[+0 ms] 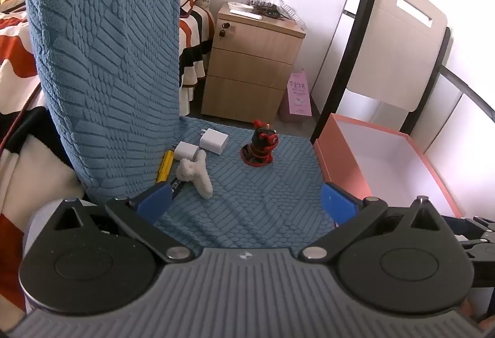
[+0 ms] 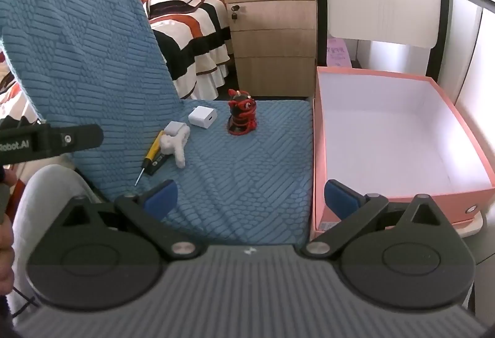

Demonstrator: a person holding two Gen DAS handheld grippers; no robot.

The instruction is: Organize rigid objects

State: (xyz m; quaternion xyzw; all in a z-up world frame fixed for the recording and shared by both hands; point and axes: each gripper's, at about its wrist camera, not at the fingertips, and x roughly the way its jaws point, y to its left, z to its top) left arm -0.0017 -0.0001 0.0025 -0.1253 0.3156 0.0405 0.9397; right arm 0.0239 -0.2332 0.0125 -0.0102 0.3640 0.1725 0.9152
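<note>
On the blue-covered chair seat lie a red and black figurine, a large white charger, a small white charger, a white fuzzy piece and a yellow-handled screwdriver. The right wrist view shows the same figurine, large charger, fuzzy piece and screwdriver. My left gripper is open and empty, hovering over the seat's near part. My right gripper is open and empty, near the seat's front edge. An empty pink box stands right of the seat.
The chair's tall blue backrest rises at left. A wooden drawer cabinet stands behind, with a bed beside it. A white folding chair back stands behind the pink box. The left gripper's body shows at the left edge.
</note>
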